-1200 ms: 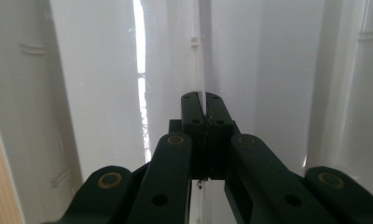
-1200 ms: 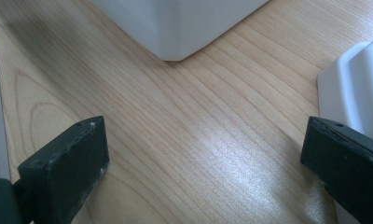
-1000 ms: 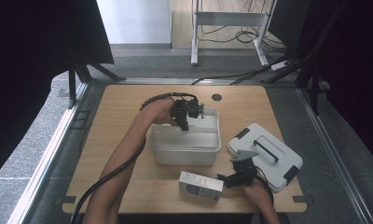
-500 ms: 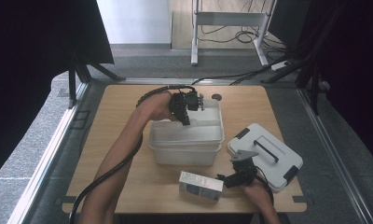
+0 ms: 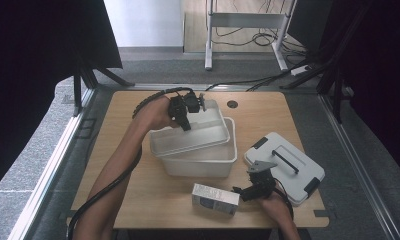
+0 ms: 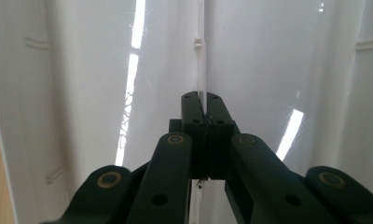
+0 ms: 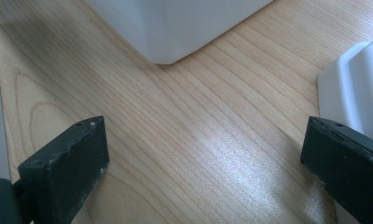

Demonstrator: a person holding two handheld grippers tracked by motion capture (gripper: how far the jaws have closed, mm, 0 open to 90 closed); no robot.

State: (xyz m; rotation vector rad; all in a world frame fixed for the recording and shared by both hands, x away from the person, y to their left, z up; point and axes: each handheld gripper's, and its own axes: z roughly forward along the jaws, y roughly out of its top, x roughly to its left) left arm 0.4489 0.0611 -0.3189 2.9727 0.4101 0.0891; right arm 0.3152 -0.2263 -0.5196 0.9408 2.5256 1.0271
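Note:
My left gripper is shut on the near-left rim of a white inner tray, which hangs tilted above a white bin in the middle of the table. In the left gripper view the jaws of that gripper are pressed together on the tray's thin white wall. At the front of the table my right gripper rests open, between a small white box and a white lid. In the right gripper view the gripper has bare wood between its jaws.
The lid with a black handle lies flat at the right front. In the right gripper view, the bin's corner is ahead, the lid's edge at right. A cable hole sits at the table's back.
My left hand has risen and shifted left, lifting the white tray up out of the bin and tilting it. The right gripper has stayed in place.

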